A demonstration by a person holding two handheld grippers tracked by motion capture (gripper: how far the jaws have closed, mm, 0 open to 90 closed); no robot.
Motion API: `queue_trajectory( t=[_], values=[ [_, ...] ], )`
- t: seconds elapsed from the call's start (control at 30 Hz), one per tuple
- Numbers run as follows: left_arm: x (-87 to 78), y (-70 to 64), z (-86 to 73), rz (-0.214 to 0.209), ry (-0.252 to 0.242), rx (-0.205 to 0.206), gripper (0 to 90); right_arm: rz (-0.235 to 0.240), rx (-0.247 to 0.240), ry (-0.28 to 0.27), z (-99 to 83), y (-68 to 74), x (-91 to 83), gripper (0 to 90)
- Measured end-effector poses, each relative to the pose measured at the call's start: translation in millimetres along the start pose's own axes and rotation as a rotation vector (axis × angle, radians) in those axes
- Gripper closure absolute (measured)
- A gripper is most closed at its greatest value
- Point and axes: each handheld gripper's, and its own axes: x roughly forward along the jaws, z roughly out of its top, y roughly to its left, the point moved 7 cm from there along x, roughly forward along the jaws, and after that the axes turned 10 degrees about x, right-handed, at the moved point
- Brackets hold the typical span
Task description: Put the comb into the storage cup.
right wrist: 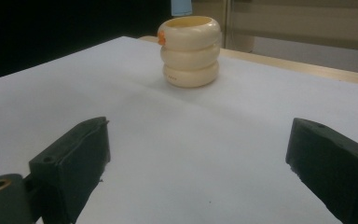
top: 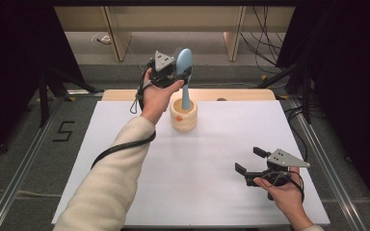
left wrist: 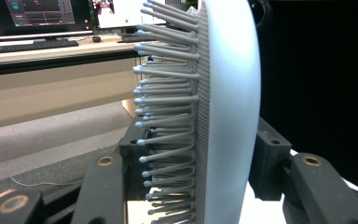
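Your brush [left wrist: 228, 93] looks like smooth, matt pale-blue plastic; its bristles [left wrist: 168, 100] are thin grey plastic pins with rounded tips, set in a finely dotted pad. Your cup [right wrist: 190, 51] is cream, ribbed, smooth with a slight sheen, plastic by its look. Your table [top: 207, 163] top is matt white, edged in pale wood. Your sleeve [top: 111, 187] is soft cream knit.

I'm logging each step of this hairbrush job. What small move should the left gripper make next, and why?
Probably lower it straight down. The left gripper grips the hairbrush by its head, handle pointing into the cream holder. In the right gripper view the handle's tip sits just above the rim, so it looks not yet seated. The right gripper waits open.
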Motion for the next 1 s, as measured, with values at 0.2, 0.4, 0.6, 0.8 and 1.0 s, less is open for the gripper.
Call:
queue_trajectory(
  t=[0.2,0.4,0.6,0.8,1.0],
  values=[
    [1.7,2.1,-2.2,0.006,0.005,0.000,49.9,-0.002,-0.001,0.001,0.1,-0.4,-0.3,7.2],
    [3.9,3.5,-2.7,0.010,0.010,0.004,49.9,0.000,-0.002,0.003,-0.1,0.0,-0.1,7.2],
    [5.7,4.2,-1.9,0.014,0.013,0.005,49.8,-0.001,-0.004,-0.002,0.0,-0.5,0.3,7.2],
    [7.3,5.7,-2.8,0.017,0.019,0.005,49.7,0.001,-0.001,0.000,-0.1,0.0,0.0,7.2],
    [8.5,8.0,-2.8,0.019,0.019,0.003,49.7,0.001,-0.003,0.004,-0.7,-0.1,0.4,7.2]
  ],
)
